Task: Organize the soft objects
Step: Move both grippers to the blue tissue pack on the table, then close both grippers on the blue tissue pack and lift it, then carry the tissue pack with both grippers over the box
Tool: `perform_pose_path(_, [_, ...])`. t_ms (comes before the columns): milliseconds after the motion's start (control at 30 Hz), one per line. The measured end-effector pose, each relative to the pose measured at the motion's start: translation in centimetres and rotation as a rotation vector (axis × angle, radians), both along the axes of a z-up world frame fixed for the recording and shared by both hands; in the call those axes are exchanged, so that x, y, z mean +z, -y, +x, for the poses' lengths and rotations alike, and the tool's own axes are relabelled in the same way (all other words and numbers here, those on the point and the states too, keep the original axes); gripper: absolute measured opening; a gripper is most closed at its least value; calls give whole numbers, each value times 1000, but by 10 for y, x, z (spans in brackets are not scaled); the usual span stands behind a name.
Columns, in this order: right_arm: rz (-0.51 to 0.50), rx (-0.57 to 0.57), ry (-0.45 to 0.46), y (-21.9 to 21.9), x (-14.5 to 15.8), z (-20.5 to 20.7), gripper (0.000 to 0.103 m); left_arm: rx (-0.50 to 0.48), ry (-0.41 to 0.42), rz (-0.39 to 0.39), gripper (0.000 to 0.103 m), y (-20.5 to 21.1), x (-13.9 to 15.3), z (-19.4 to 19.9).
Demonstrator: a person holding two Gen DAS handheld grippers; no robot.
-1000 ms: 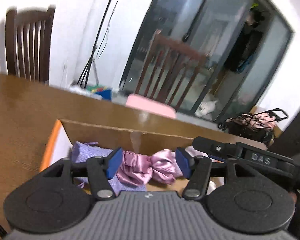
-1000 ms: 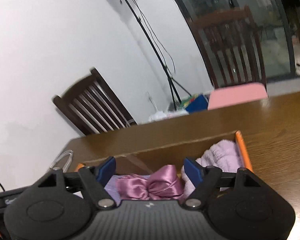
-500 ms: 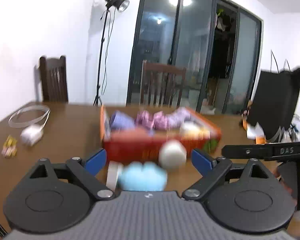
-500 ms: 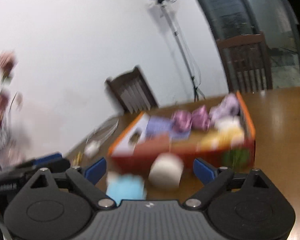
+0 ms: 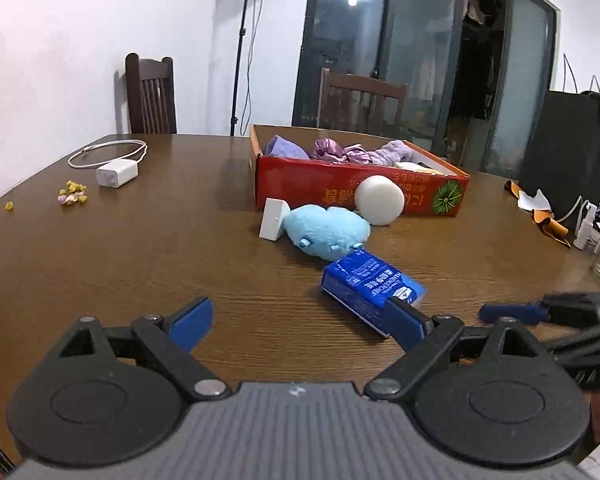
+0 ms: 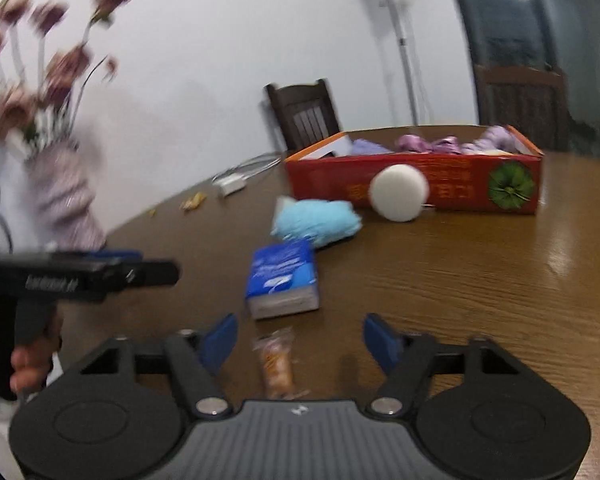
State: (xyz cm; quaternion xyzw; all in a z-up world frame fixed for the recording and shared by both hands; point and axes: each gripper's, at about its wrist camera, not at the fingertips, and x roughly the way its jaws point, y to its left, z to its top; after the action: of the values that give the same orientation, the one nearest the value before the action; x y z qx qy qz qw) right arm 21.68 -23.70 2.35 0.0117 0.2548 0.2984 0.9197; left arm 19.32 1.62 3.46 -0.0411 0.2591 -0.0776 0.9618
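Left gripper (image 5: 300, 320) jaws wide apart, nothing between the pads, low over the brown table (image 5: 140, 248); its right pad overlaps the near corner of the blue tissue pack (image 5: 374, 286) in view, contact unclear. Right gripper (image 6: 298, 338) jaws apart and have just been closing, pads pressing nothing; a small wrapped snack (image 6: 276, 360) lies on the table between them, blurred. Tissue pack lies flat just ahead of both grippers. Beyond it a light blue plush (image 5: 326, 230) on the table, a white block (image 5: 274, 219) touching its left end, a white ball (image 5: 379, 200) beside it against the front wall of the red box (image 5: 300, 184). Box holds purple and pink fabric pieces (image 5: 340, 150) plus a cream item, partly hidden. Further out: white charger with coiled cable (image 5: 116, 172), yellow-pink crumbs (image 5: 72, 194), dark wooden chairs (image 5: 150, 96), light stand (image 5: 242, 40). Right view, blurred: vase of pink flowers (image 6: 56, 160) at left, a hand (image 6: 32, 356) gripping the left gripper's handle
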Motion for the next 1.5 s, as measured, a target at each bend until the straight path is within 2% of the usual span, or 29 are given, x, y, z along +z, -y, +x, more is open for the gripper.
perform_pose_path(67, [-53,35,-24,-10,-6,1,46,0,-8,-20,94,0,-4,2])
perform_pose_path(133, [-74,33,-20,-12,-8,2,35,8,-21,-25,94,2,-7,6])
perform_pose_path(200, [-97,-3,-31,-9,-5,10,15,1,-23,-26,94,4,-8,14])
perform_pose_path(267, [-133,-84,-25,-3,-1,30,16,-22,-16,-31,94,7,-6,28])
perform_pose_path(333, [-120,-189,-1,8,4,56,20,-41,-9,-44,93,10,-4,48])
perform_pose_path(367, [-90,-241,-5,16,8,68,29,-53,-10,-53,93,12,-3,58])
perform_pose_path(400, [-63,-268,-14,21,13,75,33,-72,-14,-62,92,14,-3,68])
perform_pose_path(533, [116,-215,-32,34,23,64,34,-102,-61,-92,79,20,-7,104])
perform_pose_path(600, [192,-133,-92,30,15,51,34,-116,-106,-126,60,19,-12,116])
perform_pose_path(667, [238,-69,-147,21,5,44,34,-144,-164,-188,50,16,-20,122])
perform_pose_path(733, [268,-29,-186,13,-3,41,34,-143,-189,-266,46,10,-26,118])
perform_pose_path(800, [277,-4,-209,4,-8,44,34,-133,-191,-298,39,7,-25,107])
perform_pose_path(867, [277,-21,-217,0,-9,48,37,-115,-189,-338,38,3,-25,90])
perform_pose_path(967, [319,-70,-226,8,-7,56,38,-112,-231,-472,37,-8,-32,61])
perform_pose_path(1033, [325,-78,-236,13,-9,55,37,-119,-239,-523,37,-13,-35,49])
perform_pose_path(1167, [314,-102,-235,15,-10,63,37,-103,-189,-484,41,-14,-26,54])
perform_pose_path(1333, [289,-107,-226,7,-10,77,37,-119,-226,-410,41,0,-24,68])
perform_pose_path(1400, [279,-107,-234,7,-13,75,37,-128,-253,-401,40,2,-29,69])
perform_pose_path(1500, [296,-101,-243,10,-15,75,34,-135,-247,-397,37,2,-31,67])
